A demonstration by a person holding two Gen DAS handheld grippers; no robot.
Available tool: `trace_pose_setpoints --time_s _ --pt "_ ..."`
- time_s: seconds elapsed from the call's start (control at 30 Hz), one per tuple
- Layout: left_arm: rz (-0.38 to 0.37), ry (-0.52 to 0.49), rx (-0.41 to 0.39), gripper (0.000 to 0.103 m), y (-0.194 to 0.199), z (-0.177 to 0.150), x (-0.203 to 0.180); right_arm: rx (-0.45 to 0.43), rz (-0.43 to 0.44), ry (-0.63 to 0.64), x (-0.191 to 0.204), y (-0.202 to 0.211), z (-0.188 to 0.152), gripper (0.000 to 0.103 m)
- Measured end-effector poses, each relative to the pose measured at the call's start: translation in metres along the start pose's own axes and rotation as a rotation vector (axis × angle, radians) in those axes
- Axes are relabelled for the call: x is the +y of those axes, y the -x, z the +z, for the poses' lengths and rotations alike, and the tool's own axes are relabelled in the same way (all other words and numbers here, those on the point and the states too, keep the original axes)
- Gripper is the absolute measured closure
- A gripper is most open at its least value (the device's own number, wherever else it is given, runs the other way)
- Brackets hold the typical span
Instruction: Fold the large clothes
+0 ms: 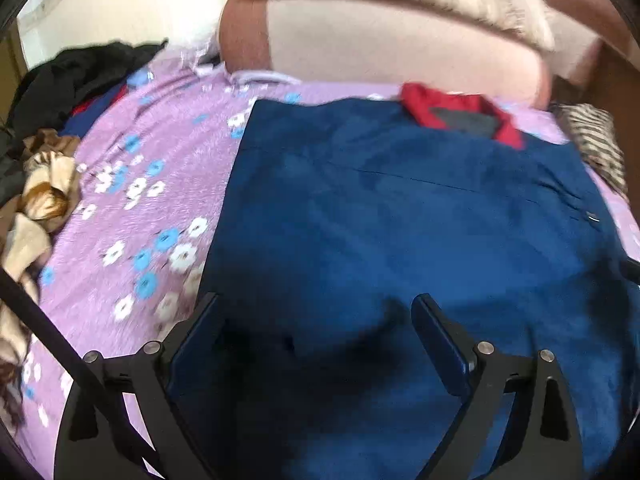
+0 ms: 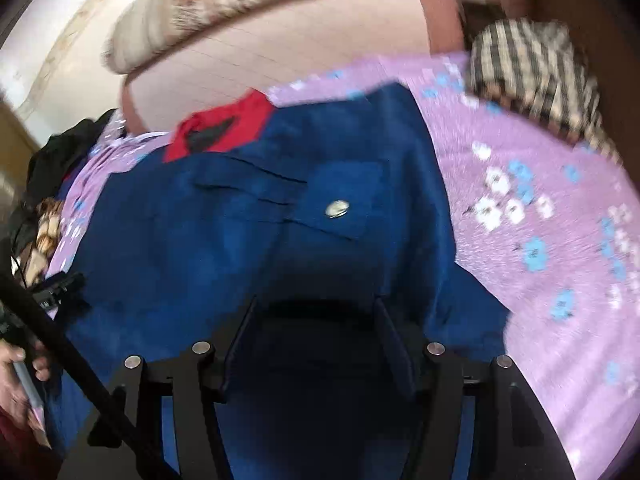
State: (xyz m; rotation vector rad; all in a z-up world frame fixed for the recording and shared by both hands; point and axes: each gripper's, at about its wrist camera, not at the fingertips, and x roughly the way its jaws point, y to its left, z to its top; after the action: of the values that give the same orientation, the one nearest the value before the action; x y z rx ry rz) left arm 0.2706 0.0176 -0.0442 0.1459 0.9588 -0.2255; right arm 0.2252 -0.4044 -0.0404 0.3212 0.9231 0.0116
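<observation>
A large dark blue garment (image 1: pixel 400 220) with a red collar (image 1: pixel 452 116) lies spread flat on a purple flowered bedsheet (image 1: pixel 160 168). My left gripper (image 1: pixel 316 312) hangs open just above the garment's near left part, its jaws wide apart and nothing pinched. In the right wrist view the same blue garment (image 2: pixel 240 220) shows a pocket flap with a silver snap (image 2: pixel 337 209). My right gripper (image 2: pixel 316 312) is over the near edge of the cloth with its jaws apart; the fabric below them lies in dark shadow and is not gripped.
A heap of black and brown-and-cream clothes (image 1: pixel 44 184) sits at the bed's left side. A padded pink headboard (image 1: pixel 380 48) with a striped pillow runs along the back. A checked cushion (image 2: pixel 532 72) lies at the far right. A hand (image 2: pixel 20 372) holds a black rod at lower left.
</observation>
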Motion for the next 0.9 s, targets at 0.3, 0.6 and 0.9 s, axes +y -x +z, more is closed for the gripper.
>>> trace_pose_setpoints --time_s 0.3,0.6,0.9 --pt "0.071 -0.066 -0.018 0.009 0.051 -0.108 -0.040 0.007 -0.034 0.130 0.047 0.046 -0.100 0.039" --pt "0.095 0.052 -0.020 0.008 0.067 -0.153 -0.039 -0.014 -0.114 0.184 0.057 0.058 -0.150 0.035" --pt "0.183 0.092 -0.128 0.006 0.098 -0.207 -0.054 -0.082 -0.147 0.170 0.069 0.069 -0.208 0.008"
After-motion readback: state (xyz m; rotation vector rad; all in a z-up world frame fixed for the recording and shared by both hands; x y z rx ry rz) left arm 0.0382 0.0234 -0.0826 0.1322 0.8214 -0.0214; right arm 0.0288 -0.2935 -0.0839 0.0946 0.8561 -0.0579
